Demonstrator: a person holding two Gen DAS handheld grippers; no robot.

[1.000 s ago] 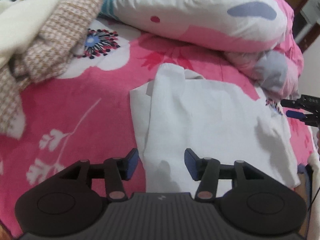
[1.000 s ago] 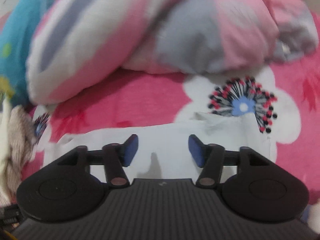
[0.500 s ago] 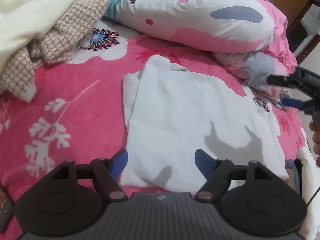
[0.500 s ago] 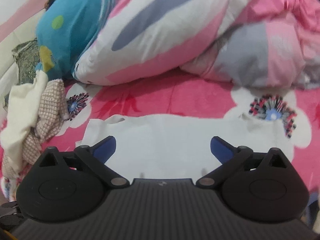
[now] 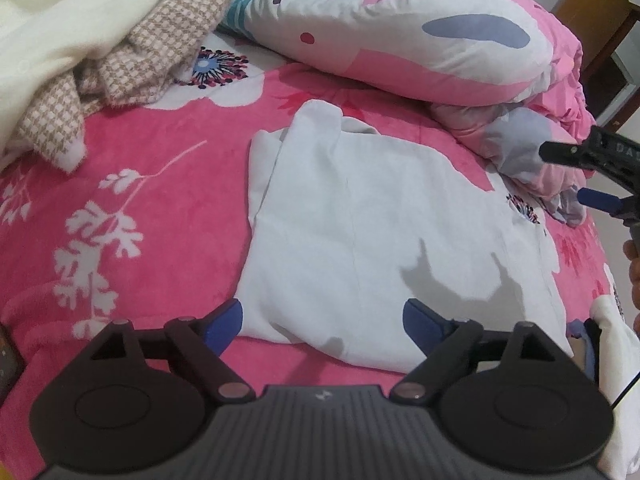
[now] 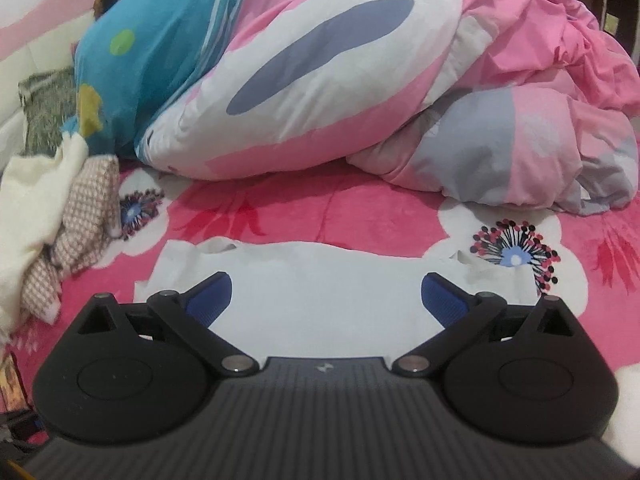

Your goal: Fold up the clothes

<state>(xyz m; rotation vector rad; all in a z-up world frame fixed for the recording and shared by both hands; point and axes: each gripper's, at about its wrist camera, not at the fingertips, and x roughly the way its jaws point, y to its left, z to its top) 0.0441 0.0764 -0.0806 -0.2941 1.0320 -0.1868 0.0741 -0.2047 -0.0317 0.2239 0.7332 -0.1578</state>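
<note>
Change since a second ago: both grippers have drawn back from the white garment (image 5: 372, 240), which now shows nearly whole in the left wrist view where only its near part showed; both pairs of jaws stand much wider than they did.
Left gripper (image 5: 322, 320): jaws spread wide and opening at this moment; nothing is pinched. The blue pads hang above the garment's near hem, one past its left corner over the blanket, the other over the cloth.
Right gripper (image 6: 326, 294): jaws fully spread and empty, blue pads over the near edge of the garment. In the left wrist view it enters from the right edge, off the garment's far right side, with part of a hand (image 5: 634, 264) below it.
White garment: folded into a rough rectangle, flat on the blanket, a narrow flap showing along its left edge and a bump of cloth at the far corner.
Blanket (image 5: 132, 184): pink plush with white leaf and flower prints, covering the bed.
Clothes pile (image 5: 120, 60): a tan checked piece and a cream one, heaped to the far left, well apart from the garment.
Duvet (image 5: 400, 36): pink, white and grey, bunched along the far side, just beyond the garment.
Blue cloth (image 6: 160, 60): farthest back, behind the duvet.
</note>
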